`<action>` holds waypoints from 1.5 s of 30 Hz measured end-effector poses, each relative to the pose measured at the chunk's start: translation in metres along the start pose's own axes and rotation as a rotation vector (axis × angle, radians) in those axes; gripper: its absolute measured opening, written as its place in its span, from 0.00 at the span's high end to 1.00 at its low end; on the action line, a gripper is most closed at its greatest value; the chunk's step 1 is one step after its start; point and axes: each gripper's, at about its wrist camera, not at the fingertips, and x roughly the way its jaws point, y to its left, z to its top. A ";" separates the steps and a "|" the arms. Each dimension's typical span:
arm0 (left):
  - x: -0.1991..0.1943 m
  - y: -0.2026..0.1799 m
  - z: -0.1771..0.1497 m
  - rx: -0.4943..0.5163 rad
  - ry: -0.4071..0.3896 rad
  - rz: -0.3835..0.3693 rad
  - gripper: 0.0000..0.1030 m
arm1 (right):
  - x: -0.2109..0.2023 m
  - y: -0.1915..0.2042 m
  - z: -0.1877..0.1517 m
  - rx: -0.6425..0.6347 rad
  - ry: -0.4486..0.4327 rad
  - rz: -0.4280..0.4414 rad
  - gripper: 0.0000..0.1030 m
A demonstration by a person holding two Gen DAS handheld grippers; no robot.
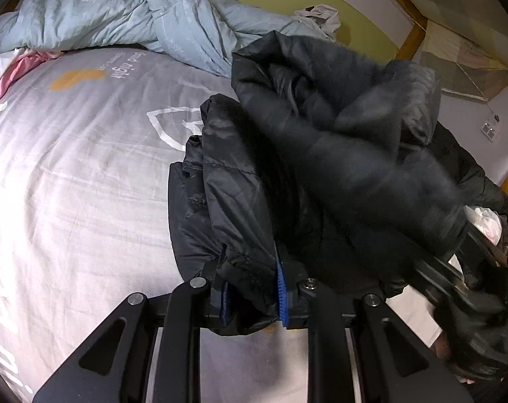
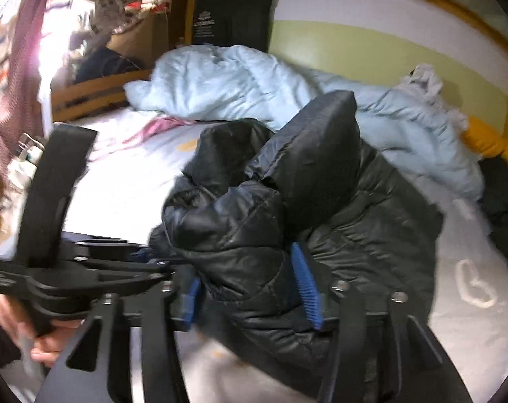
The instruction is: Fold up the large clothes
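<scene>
Black puffer jacket [image 1: 321, 168] sits bunched on the grey bedsheet [image 1: 69, 184], on the near side of the crumpled blue duvet [image 1: 119, 10]. Left gripper [image 1: 250, 299] is clamped on a jacket edge; right gripper [image 2: 250, 288] pinches a thick wad of it — both at the end farthest from the duvet. My read: fold is mid-way. Lift both ends level, pull apart to flatten the padding, then lay it toward the duvet — avoid dragging the sheet.
</scene>
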 end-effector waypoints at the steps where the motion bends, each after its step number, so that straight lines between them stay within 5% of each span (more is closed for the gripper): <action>1: 0.000 0.000 0.000 0.001 0.000 0.003 0.81 | -0.002 -0.004 0.000 0.037 -0.010 0.048 0.19; 5: 0.002 -0.001 0.000 0.003 -0.002 0.017 0.80 | -0.023 -0.029 0.003 0.191 -0.080 0.163 0.13; 9: 0.003 -0.002 -0.001 0.005 -0.003 0.027 0.79 | -0.058 -0.054 0.000 0.255 -0.171 0.115 0.12; 13: 0.003 -0.003 -0.002 0.015 -0.006 0.040 0.78 | -0.072 -0.076 0.001 0.257 -0.166 -0.155 0.12; 16: 0.003 -0.003 -0.003 0.021 -0.005 0.047 0.77 | -0.061 -0.104 -0.003 0.263 -0.049 -0.313 0.12; 19: 0.003 -0.003 -0.003 0.023 -0.003 0.051 0.77 | -0.036 -0.129 -0.013 0.318 0.097 -0.272 0.12; 23: 0.003 -0.003 -0.003 0.025 0.000 0.063 0.76 | 0.005 -0.139 -0.036 0.408 0.250 -0.031 0.12; 27: 0.004 -0.002 -0.003 0.031 0.009 0.077 0.75 | 0.016 -0.119 -0.038 0.332 0.249 -0.092 0.10; 34: 0.001 -0.001 -0.001 0.026 -0.001 0.105 0.69 | 0.015 -0.113 -0.042 0.331 0.238 -0.074 0.09; 36: -0.010 -0.007 0.001 0.062 -0.062 0.191 0.68 | 0.015 -0.116 -0.042 0.335 0.238 -0.068 0.09; 40: -0.055 -0.028 0.001 0.194 -0.314 0.394 0.58 | 0.018 -0.114 -0.039 0.318 0.238 -0.077 0.09; 45: -0.106 -0.041 -0.001 0.238 -0.483 0.226 0.51 | 0.015 -0.104 -0.035 0.288 0.237 -0.076 0.09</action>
